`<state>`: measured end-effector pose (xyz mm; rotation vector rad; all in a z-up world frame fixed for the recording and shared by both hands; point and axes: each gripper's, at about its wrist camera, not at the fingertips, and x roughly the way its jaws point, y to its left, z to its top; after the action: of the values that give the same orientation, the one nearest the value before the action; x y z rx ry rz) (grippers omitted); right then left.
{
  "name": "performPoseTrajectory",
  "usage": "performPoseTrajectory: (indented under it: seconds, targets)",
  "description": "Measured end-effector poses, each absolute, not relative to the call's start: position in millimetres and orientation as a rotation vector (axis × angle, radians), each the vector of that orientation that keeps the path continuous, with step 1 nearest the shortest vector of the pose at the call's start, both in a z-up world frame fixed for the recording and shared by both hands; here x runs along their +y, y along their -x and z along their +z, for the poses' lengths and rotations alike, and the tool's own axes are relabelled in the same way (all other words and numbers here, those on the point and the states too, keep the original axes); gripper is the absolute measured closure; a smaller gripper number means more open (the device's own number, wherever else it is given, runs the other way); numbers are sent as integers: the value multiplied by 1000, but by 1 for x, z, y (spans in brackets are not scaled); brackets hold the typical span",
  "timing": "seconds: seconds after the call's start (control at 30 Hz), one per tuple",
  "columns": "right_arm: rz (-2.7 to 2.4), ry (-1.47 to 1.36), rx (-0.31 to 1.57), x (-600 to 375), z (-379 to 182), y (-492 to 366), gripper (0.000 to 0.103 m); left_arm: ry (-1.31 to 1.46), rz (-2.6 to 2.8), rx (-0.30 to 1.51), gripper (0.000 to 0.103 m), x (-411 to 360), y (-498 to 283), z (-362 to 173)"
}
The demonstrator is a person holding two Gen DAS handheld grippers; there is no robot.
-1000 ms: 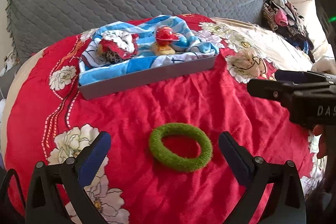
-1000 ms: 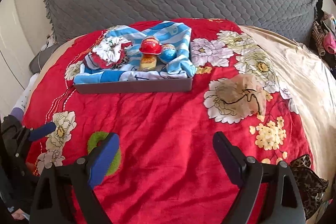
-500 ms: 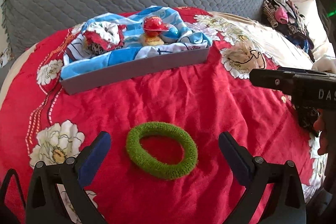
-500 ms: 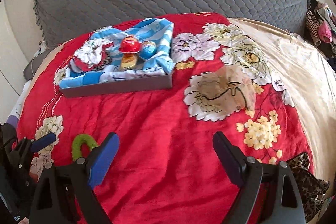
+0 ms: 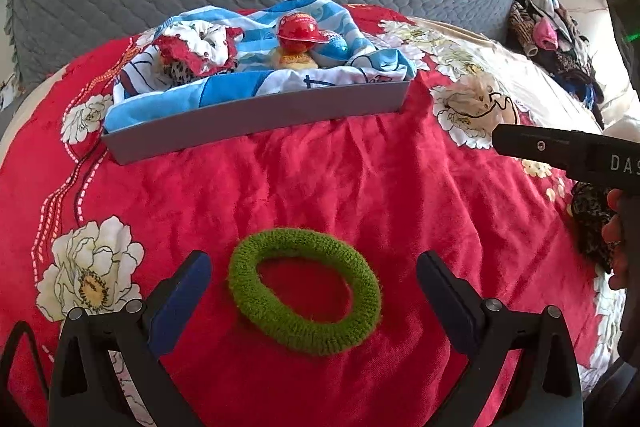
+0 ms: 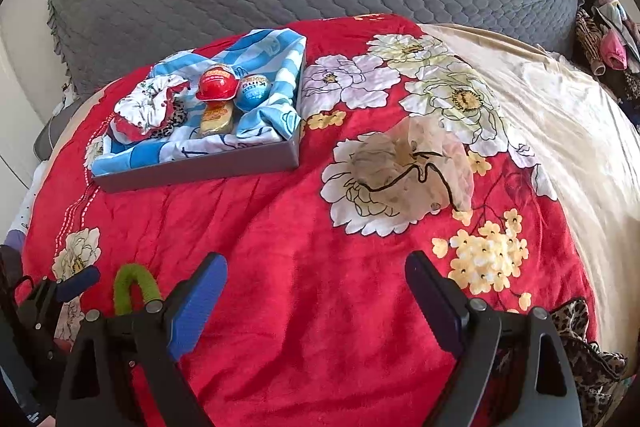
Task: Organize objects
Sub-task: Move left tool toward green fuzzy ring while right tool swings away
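Grey tray [image 5: 256, 119] holds toys beyond the green ring [image 5: 304, 297]. Left gripper [image 5: 314, 281] released, straddling the ring; right gripper [image 6: 316, 287] released, empty.

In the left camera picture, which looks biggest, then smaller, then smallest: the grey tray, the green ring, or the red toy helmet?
1. Grey tray, widest.
2. Green ring, though it is nearest the camera, so it looks enlarged.
3. Red toy helmet, smallest, but farthest away.

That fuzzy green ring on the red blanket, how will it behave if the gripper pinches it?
The green ring looks knitted and fuzzy, so it probably squashes rather than staying stiff. Its fuzz should grip the pads, not slip. Lying flat on the soft red blanket, it is unlikely to roll.
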<state>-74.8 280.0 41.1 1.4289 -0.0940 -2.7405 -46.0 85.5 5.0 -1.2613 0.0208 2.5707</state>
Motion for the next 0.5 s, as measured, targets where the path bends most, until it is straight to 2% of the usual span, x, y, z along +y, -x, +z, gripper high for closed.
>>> performPoseTrajectory:
  seconds: [0.3,0.33,0.4,0.5]
  targets:
    - [-2746,-1448,-115,287,37,78,12,1265,2563,4,1,87,47,2]
    - [-2751,-1447,-114,287,37,79,11,1267,2561,2,1,87,48,2]
    - [-2758,-1450,-111,288,37,79,3,1268,2559,-2,1,88,48,1]
    - [-2766,-1446,-116,290,37,81,2,1270,2558,-1,1,89,49,0]
